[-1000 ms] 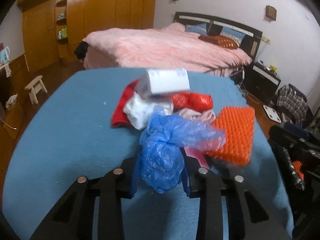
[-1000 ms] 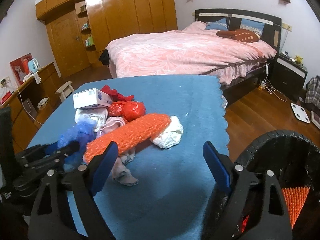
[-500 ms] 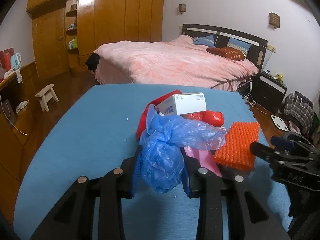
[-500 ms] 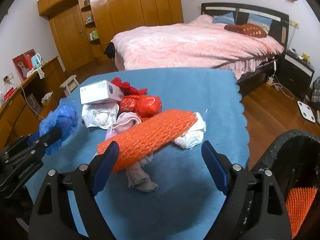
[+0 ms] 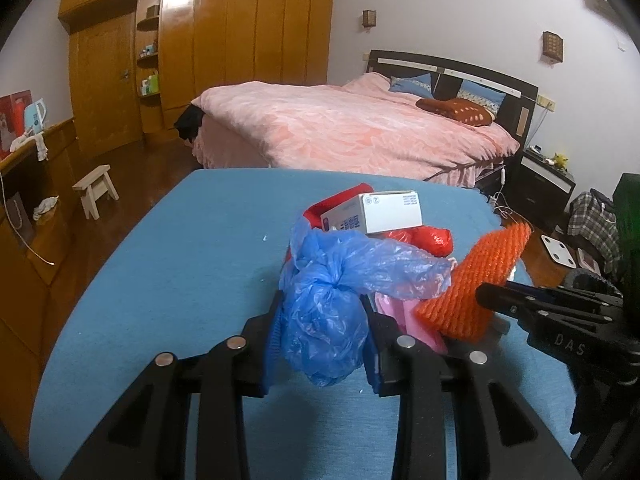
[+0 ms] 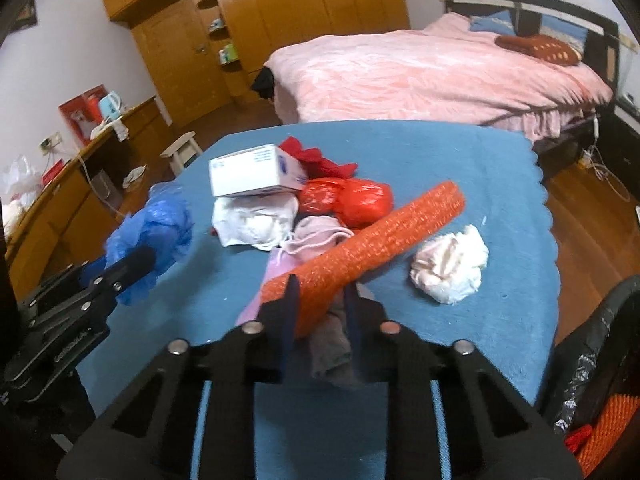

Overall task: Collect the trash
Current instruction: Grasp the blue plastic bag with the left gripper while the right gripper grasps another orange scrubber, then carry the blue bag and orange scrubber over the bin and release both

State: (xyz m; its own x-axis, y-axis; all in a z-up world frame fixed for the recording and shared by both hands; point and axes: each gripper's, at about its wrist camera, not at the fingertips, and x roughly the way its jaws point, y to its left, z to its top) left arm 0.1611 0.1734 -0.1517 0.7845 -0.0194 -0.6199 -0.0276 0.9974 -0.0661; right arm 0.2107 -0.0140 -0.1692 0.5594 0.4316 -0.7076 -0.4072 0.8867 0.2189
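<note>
Trash bin of black plastic (image 6: 592, 344) sits low right of the right gripper (image 6: 318, 304), clamped on the near end of the long orange foam net sleeve (image 6: 372, 248) slanting away up-right, while the left gripper (image 5: 324, 328) pinches a crumpled blue plastic bag (image 5: 328, 312) above the blue tablecloth (image 5: 180, 260)

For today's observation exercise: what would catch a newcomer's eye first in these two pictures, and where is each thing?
A heap of bright trash in the middle of the blue table, with a white box on top. In front, the left hand-held gripper pinches a crumpled blue bag, and the right hand-held gripper is clamped on the near end of a long orange mesh sleeve. Behind stands a big pink bed.
</note>
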